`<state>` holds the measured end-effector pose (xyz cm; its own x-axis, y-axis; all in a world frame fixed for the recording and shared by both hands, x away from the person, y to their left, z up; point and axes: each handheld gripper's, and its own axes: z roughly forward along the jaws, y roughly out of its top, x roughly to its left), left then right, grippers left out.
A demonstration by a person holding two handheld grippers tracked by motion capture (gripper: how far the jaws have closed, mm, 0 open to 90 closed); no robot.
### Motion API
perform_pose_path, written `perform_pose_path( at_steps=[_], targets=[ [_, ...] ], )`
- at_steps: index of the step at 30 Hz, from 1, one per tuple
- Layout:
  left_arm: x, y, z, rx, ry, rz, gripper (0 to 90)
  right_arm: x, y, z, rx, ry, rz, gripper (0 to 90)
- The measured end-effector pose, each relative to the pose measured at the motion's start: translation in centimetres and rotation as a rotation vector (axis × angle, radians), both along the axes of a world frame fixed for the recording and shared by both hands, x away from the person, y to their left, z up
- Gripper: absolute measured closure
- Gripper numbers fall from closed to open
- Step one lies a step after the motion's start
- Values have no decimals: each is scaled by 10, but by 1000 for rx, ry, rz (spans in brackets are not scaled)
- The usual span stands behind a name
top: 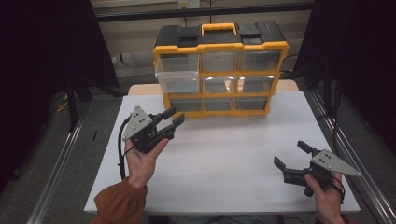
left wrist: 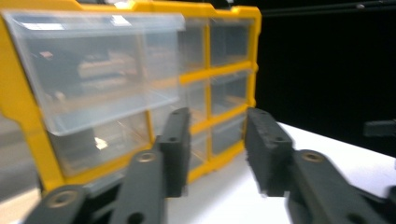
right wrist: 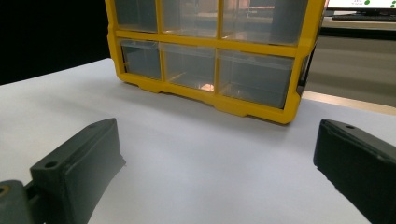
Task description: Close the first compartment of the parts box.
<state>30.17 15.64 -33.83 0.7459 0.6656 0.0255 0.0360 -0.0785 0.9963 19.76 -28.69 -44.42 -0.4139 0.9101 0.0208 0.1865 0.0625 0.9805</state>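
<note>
Left gripper hangs with its jaws apart and nothing in them, just short of the pulled-out top-left drawer of the yellow organizer at the table's far edge. Right gripper sits spread wide and empty too, well back near the front. That clear plastic drawer looks light, slick and a bit flexy, so I'd pinch its front lip. Nothing's blocking the way.
</note>
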Motion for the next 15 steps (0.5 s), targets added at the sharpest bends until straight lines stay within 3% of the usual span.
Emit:
perform_pose_path(
  at_steps=[15],
  targets=[
    [7,-9,9,25,-22,-22,900,0,0,0,-2,0,2,6]
  ],
)
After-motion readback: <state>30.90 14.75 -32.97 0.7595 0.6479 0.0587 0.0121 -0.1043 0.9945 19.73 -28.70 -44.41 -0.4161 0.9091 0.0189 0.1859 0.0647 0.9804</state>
